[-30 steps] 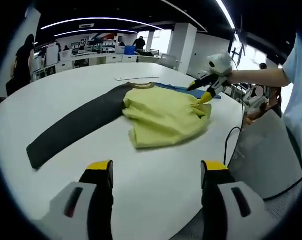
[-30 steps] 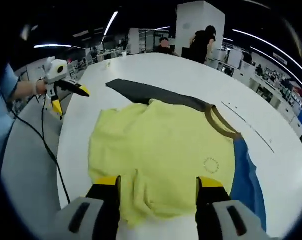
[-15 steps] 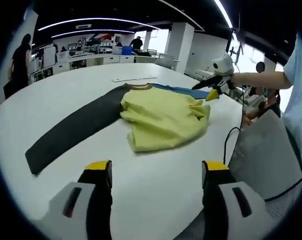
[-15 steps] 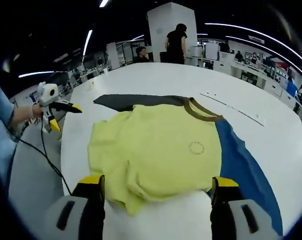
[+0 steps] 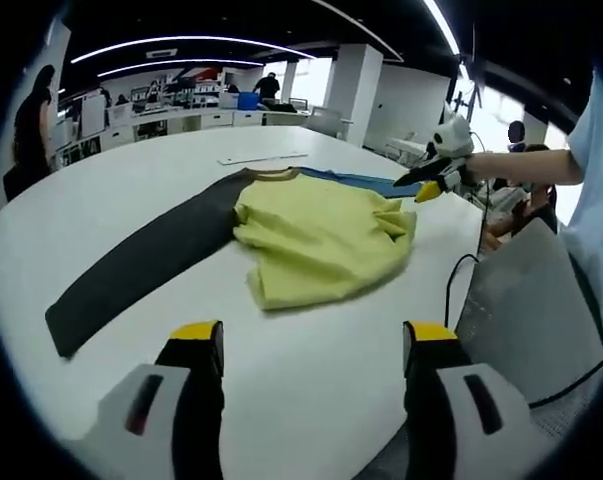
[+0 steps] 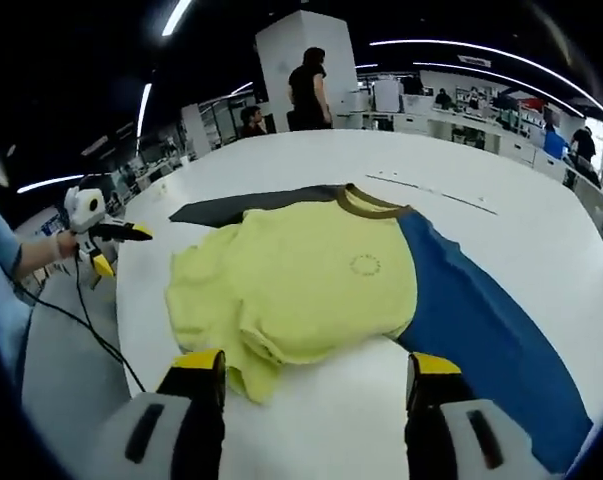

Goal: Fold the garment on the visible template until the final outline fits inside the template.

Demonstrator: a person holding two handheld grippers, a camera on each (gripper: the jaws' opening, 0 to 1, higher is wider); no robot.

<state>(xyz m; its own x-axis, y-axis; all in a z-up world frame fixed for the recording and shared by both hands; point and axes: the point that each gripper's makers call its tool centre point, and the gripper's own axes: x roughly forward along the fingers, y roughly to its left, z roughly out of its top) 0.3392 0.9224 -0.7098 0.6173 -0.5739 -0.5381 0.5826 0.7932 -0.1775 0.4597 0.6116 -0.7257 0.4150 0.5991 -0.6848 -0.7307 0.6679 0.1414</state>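
Observation:
A folded yellow garment with a brown collar lies on the white table. In the right gripper view the yellow garment rests between a dark grey strip and a blue strip. The grey strip stretches to the left in the left gripper view. My left gripper hovers open over bare table, short of the garment. My right gripper is open at the garment's near edge, holding nothing. It also shows as the right gripper above the garment's far corner. The left gripper appears off the table's edge.
A thin pale strip lies on the table beyond the collar. A black cable hangs off the table's right edge beside a grey surface. People stand among desks in the background.
My right gripper has pulled back and lifted away from the garment's corner. More of the blue strip now shows in its view. The garment lies still.

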